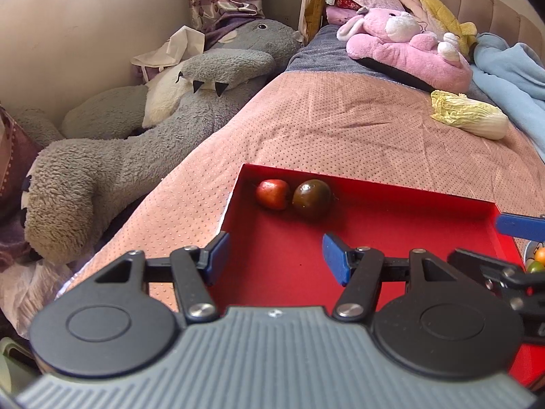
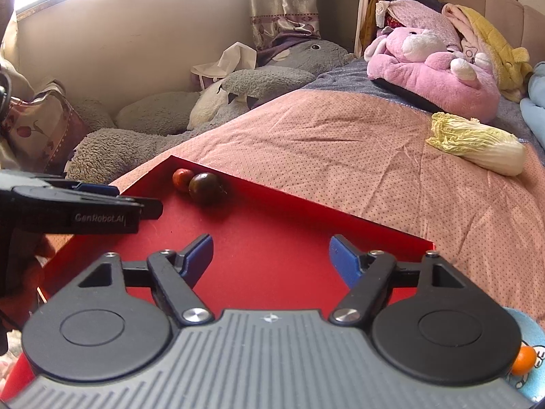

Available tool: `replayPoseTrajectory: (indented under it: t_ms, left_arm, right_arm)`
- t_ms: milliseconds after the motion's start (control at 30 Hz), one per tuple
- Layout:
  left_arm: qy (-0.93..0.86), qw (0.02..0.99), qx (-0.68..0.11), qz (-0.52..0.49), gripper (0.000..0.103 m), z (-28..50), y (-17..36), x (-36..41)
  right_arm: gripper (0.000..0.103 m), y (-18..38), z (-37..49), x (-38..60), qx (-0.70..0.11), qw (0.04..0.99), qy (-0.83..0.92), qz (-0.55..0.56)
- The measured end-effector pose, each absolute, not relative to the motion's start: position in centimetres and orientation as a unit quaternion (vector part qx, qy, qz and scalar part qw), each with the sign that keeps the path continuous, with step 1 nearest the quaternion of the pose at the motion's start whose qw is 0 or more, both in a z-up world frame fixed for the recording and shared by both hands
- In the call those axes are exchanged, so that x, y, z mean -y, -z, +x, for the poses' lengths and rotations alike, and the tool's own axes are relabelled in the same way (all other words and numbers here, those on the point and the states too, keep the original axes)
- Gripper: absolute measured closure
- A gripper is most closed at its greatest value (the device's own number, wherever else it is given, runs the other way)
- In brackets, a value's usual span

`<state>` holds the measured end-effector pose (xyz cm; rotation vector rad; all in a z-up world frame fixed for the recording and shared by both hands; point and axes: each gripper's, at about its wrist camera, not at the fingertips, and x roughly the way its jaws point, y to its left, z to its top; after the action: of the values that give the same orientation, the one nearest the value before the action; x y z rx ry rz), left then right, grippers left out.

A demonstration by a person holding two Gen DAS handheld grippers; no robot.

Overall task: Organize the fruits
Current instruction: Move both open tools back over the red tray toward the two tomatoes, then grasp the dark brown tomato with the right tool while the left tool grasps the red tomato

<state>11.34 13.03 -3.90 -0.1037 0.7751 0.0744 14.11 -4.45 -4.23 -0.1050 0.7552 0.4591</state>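
A red tray (image 1: 391, 201) lies on the pink bedspread; it also shows in the right wrist view (image 2: 306, 204). In its far left corner sit a small red apple (image 1: 272, 193) (image 2: 181, 179) and a dark brown-green round fruit (image 1: 312, 198) (image 2: 205, 187), touching each other. My left gripper (image 1: 276, 259) is open and empty over the tray's near left part. My right gripper (image 2: 271, 259) is open and empty over the tray's middle. An orange fruit (image 2: 523, 360) and a green one (image 1: 534, 267) lie in a bowl at the right edge, mostly hidden.
A napa cabbage (image 2: 477, 143) lies on the bedspread at the right. A pink plush (image 2: 439, 64) and blankets sit at the head of the bed. A large grey plush (image 1: 136, 143) fills the gap between bed and wall on the left.
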Motion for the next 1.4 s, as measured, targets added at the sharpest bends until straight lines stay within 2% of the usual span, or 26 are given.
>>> replayPoseTrajectory:
  t_ms: [100, 400, 667, 767, 933, 1400]
  left_arm:
    - [-0.029, 0.921, -0.384, -0.050, 0.040, 10.9, 4.2, -13.6]
    - [-0.004, 0.920, -0.389, -0.042, 0.040, 9.2, 5.3, -13.3]
    - [0.009, 0.918, -0.393, -0.052, 0.040, 9.6, 5.8, -13.7]
    - [0.011, 0.917, -0.394, -0.055, 0.040, 9.8, 5.9, -13.7]
    - [0.011, 0.916, -0.398, -0.057, 0.040, 10.3, 6.1, -13.7]
    - [-0.022, 0.904, -0.421, -0.070, 0.040, 17.8, 6.5, -13.0]
  right_arm:
    - [0.037, 4.8, 16.4, 2.6, -0.372, 0.896, -0.237, -0.041]
    - [0.044, 7.7, 20.5, -4.7, -0.394, 0.871, -0.284, -0.067]
    - [0.046, 9.7, 23.0, -6.6, -0.417, 0.864, -0.277, -0.053]
    - [0.053, 10.2, 23.6, -6.8, -0.428, 0.858, -0.279, -0.043]
    - [0.058, 10.2, 23.5, -6.0, -0.429, 0.857, -0.285, -0.028]
    - [0.058, 8.2, 17.0, 5.5, -0.411, 0.884, -0.222, -0.031]
